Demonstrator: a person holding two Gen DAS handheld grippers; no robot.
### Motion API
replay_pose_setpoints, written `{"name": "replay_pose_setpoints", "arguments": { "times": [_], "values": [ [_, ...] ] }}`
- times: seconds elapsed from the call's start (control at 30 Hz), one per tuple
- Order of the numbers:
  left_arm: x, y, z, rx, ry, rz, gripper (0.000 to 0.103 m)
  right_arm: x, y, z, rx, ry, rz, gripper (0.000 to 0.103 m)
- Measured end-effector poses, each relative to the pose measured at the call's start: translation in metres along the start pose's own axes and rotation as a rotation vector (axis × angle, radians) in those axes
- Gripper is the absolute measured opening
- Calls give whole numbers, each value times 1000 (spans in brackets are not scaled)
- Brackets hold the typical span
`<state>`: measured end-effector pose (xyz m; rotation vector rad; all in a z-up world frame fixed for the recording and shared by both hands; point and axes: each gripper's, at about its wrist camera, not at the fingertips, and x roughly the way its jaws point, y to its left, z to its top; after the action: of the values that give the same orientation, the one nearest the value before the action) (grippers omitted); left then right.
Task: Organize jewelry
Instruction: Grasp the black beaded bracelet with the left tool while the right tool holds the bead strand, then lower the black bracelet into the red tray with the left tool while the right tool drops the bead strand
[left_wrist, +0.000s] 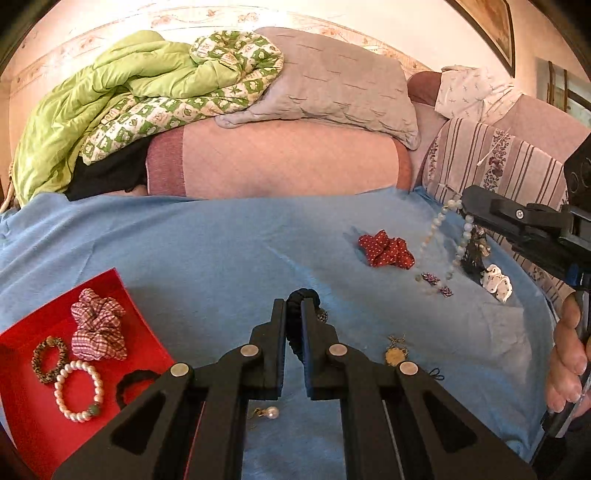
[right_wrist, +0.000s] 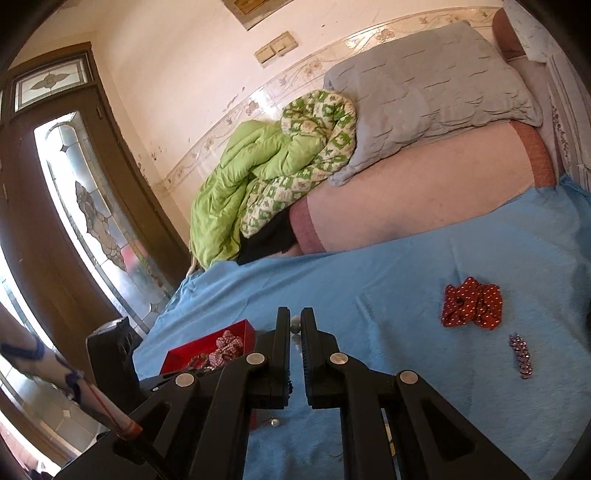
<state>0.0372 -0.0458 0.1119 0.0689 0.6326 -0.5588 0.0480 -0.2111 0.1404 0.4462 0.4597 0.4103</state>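
Note:
My left gripper (left_wrist: 294, 306) is shut on a black hair tie (left_wrist: 301, 297), held just above the blue sheet (left_wrist: 221, 240). A red tray (left_wrist: 29, 391) at lower left holds a checked scrunchie (left_wrist: 98, 325), a leopard hair tie (left_wrist: 48, 358), a pearl bracelet (left_wrist: 78, 391) and a black tie (left_wrist: 135, 380). My right gripper (left_wrist: 466, 202) shows at the right, shut on a pale bead necklace (left_wrist: 432, 232) that hangs down to the sheet. In the right wrist view the right gripper (right_wrist: 294, 325) is shut with a bead (right_wrist: 294, 325) between its tips.
On the sheet lie a red dotted scrunchie (left_wrist: 386, 249), purple beaded clips (left_wrist: 430, 277), a white scrunchie (left_wrist: 496, 282), a gold pendant (left_wrist: 395, 354) and a pearl earring (left_wrist: 271, 412). Pillows (left_wrist: 332, 85) and a green quilt (left_wrist: 122, 96) lie behind.

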Motion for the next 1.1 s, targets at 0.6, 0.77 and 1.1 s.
{"name": "replay_pose_setpoints", "arguments": {
  "times": [0.6,0.77,1.1],
  "values": [
    [-41,80,-12,-84,-12,95,7,57,59,-26,-74,110,90,6],
    [-54,112,-18,-133,-15,132,7,74,83,-37,-96,141,125,6],
    [-76,172,-33,-241,-2,211,7,114,126,-64,-103,226,213,6]
  ]
}}
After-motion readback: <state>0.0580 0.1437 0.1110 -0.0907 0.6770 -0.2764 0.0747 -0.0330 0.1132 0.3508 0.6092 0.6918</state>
